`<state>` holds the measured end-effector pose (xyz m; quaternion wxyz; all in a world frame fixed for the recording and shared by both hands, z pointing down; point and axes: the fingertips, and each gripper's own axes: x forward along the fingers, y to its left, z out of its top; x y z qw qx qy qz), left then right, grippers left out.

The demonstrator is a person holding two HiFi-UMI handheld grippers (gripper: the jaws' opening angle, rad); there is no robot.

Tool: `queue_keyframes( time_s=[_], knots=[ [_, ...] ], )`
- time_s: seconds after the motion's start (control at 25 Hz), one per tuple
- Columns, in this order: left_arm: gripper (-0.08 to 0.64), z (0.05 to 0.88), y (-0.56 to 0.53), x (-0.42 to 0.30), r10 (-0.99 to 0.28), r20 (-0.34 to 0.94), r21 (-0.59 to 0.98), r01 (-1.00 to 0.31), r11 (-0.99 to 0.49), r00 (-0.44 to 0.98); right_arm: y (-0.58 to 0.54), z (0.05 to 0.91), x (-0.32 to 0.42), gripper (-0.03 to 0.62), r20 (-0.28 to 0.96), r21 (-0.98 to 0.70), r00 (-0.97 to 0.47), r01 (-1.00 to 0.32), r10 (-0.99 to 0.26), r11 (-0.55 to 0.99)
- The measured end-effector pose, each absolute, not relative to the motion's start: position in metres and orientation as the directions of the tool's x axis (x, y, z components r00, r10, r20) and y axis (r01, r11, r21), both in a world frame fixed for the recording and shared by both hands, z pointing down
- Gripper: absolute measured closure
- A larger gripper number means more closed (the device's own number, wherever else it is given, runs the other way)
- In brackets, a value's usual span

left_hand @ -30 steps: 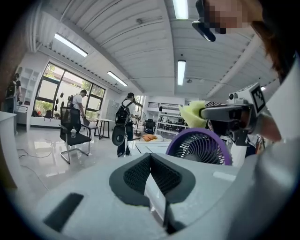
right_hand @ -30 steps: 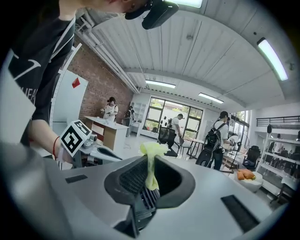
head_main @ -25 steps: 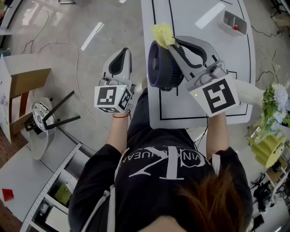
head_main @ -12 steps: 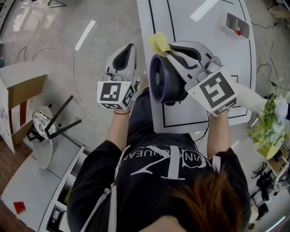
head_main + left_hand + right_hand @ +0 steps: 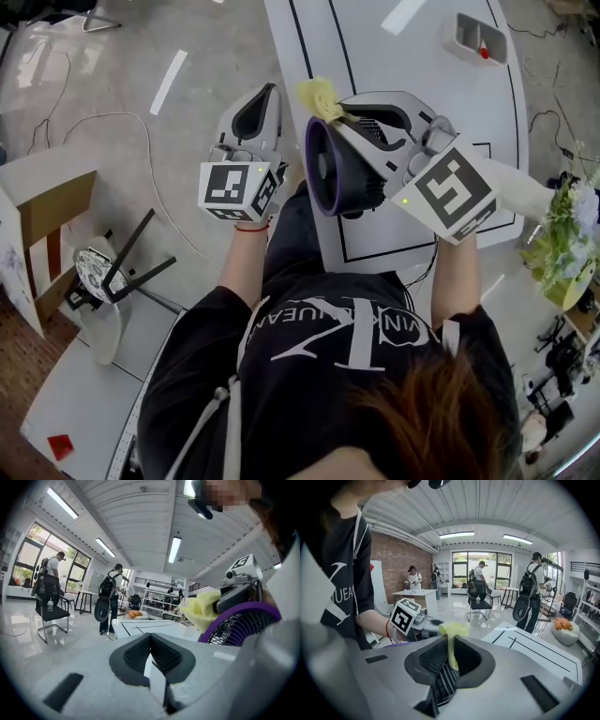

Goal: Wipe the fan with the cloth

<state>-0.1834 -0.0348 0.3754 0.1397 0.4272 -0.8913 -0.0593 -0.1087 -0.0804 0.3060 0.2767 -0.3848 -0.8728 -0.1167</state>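
Observation:
A purple fan [image 5: 339, 169] stands at the near left edge of the white table [image 5: 403, 47], its face turned left. My right gripper [image 5: 336, 117] reaches over the fan's top and is shut on a yellow cloth [image 5: 319, 96] that lies against the upper rim. In the right gripper view the cloth [image 5: 451, 634] hangs between the jaws, with the fan's grille [image 5: 443, 681] just beneath. My left gripper [image 5: 265, 94] hovers over the floor left of the fan, shut on nothing. From the left gripper view, the fan [image 5: 239, 625] and cloth [image 5: 201, 611] are close at the right.
A grey tray [image 5: 476, 37] with a small red thing sits at the table's far right. Flowers [image 5: 572, 225] stand beside the table at the right. On the floor to the left are a stool [image 5: 103, 272] and a cardboard box [image 5: 47, 206]. People stand in the room behind.
The right gripper has drawn the cloth leftwards over the fan's top towards its front rim. The left gripper has come up and closer to the fan.

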Motion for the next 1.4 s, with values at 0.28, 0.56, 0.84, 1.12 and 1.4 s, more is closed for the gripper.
queue_keyframes(
  time_s=[0.28,0.56,0.84,1.12,1.4],
  knots=[
    [0.552,0.367,-0.037,-0.175,-0.796,0.179,0.218,-0.766,0.605,-0.578,-0.075,0.29,-0.091,0.555,0.545,0.018,-0.588,0.721,0.598,0.693],
    [0.552,0.353,-0.039,-0.158,-0.795,0.163,0.186,-0.773,0.606,-0.584,-0.074,0.277,-0.06,0.555,0.526,0.056,-0.609,0.722,0.594,0.69],
    [0.552,0.321,-0.036,-0.132,-0.793,0.134,0.125,-0.784,0.608,-0.594,-0.066,0.274,-0.018,0.555,0.502,0.078,-0.644,0.698,0.577,0.712],
    [0.552,0.319,-0.034,-0.095,-0.807,0.143,0.115,-0.8,0.589,-0.573,-0.057,0.282,0.013,0.555,0.474,0.073,-0.682,0.661,0.557,0.747],
    [0.552,0.317,-0.016,-0.07,-0.788,0.152,0.103,-0.783,0.613,-0.597,-0.055,0.295,0.037,0.555,0.499,0.108,-0.691,0.648,0.523,0.754]
  ],
)
